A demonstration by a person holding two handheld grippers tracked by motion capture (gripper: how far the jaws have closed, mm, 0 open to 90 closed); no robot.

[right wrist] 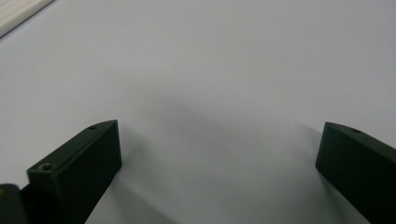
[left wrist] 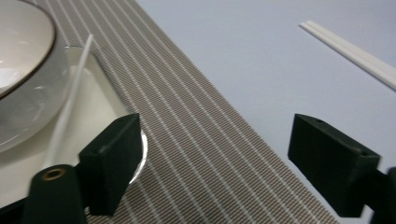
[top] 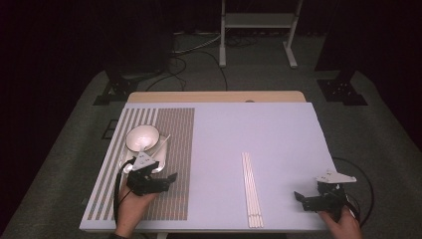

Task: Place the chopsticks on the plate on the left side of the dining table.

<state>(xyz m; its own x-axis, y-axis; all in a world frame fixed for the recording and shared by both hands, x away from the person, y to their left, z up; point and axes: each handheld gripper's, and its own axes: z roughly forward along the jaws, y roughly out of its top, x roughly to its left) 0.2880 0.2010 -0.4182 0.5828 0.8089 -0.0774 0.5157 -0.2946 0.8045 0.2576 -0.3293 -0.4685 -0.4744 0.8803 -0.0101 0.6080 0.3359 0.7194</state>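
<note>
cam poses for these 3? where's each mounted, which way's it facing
High view: above the person's side, facing forward and down at the table; left gripper, right gripper and both hands show.
Left gripper view: rides the left gripper, facing the striped placemat, bowl and chopsticks; open jaws show.
Right gripper view: low over bare table; open jaws show.
Shared: the chopsticks.

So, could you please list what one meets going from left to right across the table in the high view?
Brown striped woven placemat with the left tongs over it → bare pale blue table surface → bundle of long white chopsticks → right tongs near the table's right edge.
</note>
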